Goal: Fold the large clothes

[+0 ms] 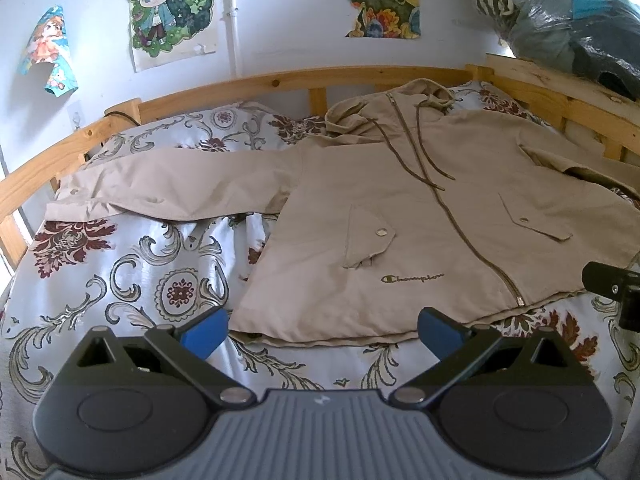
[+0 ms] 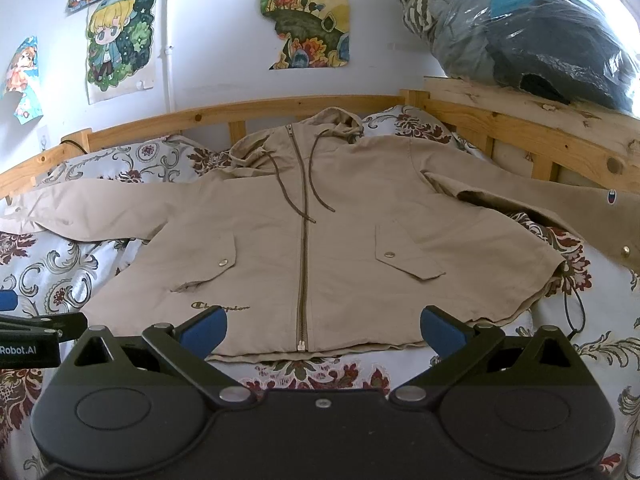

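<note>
A beige zip-up hooded jacket (image 1: 420, 220) lies flat, front up, on the bed, with both sleeves spread out sideways and the hood toward the headboard; it also shows in the right wrist view (image 2: 320, 240). My left gripper (image 1: 322, 334) is open and empty, just in front of the jacket's bottom hem on its left half. My right gripper (image 2: 323, 332) is open and empty, hovering at the bottom hem near the zipper end. The right gripper's edge shows in the left wrist view (image 1: 612, 288), and the left gripper's edge in the right wrist view (image 2: 36, 336).
The bed has a floral patterned cover (image 1: 120, 280) and a wooden frame rail (image 1: 240, 88) along the wall. A plastic bag of clothes (image 2: 540, 28) sits on the wooden ledge at the right. Posters (image 2: 116, 40) hang on the wall.
</note>
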Tool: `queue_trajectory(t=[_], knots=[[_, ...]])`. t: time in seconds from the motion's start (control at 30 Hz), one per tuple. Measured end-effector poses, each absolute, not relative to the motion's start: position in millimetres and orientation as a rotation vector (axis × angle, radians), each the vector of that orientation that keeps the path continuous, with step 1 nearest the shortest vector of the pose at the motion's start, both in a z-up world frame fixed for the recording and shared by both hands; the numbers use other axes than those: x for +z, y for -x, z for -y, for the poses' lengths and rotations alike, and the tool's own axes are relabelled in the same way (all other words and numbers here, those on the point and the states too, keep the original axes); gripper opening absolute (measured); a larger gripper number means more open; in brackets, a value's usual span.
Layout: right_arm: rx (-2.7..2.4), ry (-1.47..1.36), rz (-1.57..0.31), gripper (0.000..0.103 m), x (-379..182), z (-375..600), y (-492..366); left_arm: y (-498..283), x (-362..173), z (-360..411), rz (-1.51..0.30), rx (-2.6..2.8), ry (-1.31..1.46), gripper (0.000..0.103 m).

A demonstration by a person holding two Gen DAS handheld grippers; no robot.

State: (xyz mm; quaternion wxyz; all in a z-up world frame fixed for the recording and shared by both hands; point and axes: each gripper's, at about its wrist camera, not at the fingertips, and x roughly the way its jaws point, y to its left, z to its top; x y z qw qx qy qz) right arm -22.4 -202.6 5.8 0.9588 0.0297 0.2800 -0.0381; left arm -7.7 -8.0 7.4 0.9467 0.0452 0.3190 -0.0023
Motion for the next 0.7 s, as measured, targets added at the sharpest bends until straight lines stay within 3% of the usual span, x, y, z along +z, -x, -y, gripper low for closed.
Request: queue_trajectory(t=[0.7], knots=[[-0.081,-0.074,-0.561,0.102,6.1,204.6,22.8,8.8,9.9,4.9,-0.651,0.007,-0.087,0.102]])
